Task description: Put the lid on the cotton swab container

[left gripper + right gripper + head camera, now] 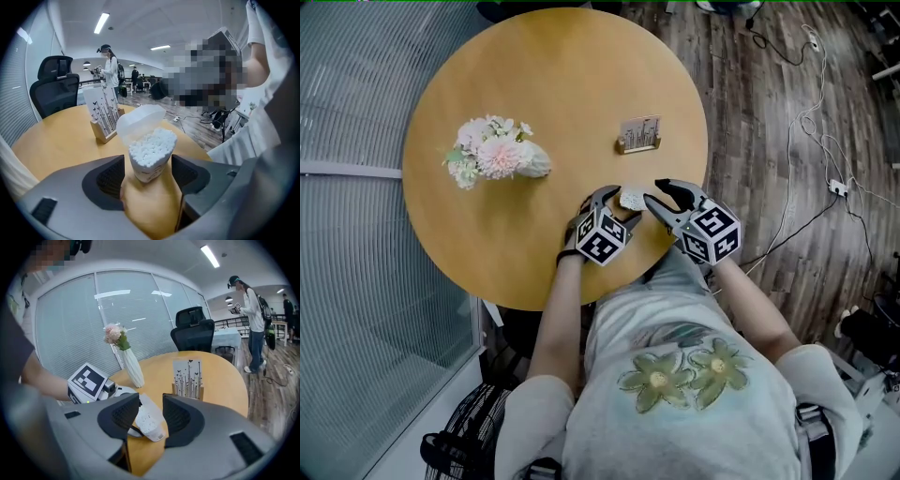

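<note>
The cotton swab container (150, 154) is a small white tub packed with swabs, its hinged translucent lid (138, 119) standing open behind it. My left gripper (147, 173) is shut on the tub, one pad on each side of it. In the head view the container (631, 199) sits near the table's front edge between the left gripper (614, 197) and the right gripper (652, 190). In the right gripper view the container (149, 420) is tilted. It lies in the gap of my right gripper (150, 416), which is open and does not touch it.
The round wooden table (553, 75) carries a white vase (532, 161) of pink flowers at the left and a card holder (639, 134) just beyond the grippers. Cables (806, 122) run over the wood floor at the right. An office chair (192, 329) stands behind the table.
</note>
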A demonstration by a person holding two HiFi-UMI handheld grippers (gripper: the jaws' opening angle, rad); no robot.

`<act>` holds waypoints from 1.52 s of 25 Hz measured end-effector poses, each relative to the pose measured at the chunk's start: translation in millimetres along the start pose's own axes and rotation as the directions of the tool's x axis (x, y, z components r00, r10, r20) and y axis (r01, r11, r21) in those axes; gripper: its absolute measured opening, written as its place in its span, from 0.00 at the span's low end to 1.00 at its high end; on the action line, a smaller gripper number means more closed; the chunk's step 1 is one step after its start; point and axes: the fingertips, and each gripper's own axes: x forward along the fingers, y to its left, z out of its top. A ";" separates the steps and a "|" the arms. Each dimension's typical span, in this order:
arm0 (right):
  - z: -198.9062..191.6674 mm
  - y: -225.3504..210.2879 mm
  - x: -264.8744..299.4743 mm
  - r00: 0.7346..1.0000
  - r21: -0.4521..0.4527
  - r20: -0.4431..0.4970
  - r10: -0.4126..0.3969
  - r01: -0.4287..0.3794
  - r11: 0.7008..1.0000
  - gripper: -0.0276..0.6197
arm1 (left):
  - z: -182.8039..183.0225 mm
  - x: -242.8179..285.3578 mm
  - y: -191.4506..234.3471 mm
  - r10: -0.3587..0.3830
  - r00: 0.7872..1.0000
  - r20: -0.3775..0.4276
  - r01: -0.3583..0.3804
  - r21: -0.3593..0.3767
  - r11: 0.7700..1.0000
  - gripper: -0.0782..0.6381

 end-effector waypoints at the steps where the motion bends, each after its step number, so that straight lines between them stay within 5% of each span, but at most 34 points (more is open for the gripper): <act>1: -0.3 -0.7 1.3 1.000 0.003 -0.005 0.006 -0.006 1.000 0.30 | 0.1 0.3 -0.5 -0.009 1.000 -0.002 0.009 0.004 1.000 0.54; 13: -15.9 -6.5 11.8 0.997 0.047 -0.064 0.047 -0.044 0.998 0.22 | -2.7 3.0 -2.8 -0.034 0.999 -0.020 0.034 0.038 0.999 0.48; 38: -19.7 -1.2 10.3 0.997 -0.002 -0.073 0.030 -0.030 1.000 0.22 | -3.1 1.9 -2.9 -0.040 0.999 -0.024 0.041 0.042 0.998 0.48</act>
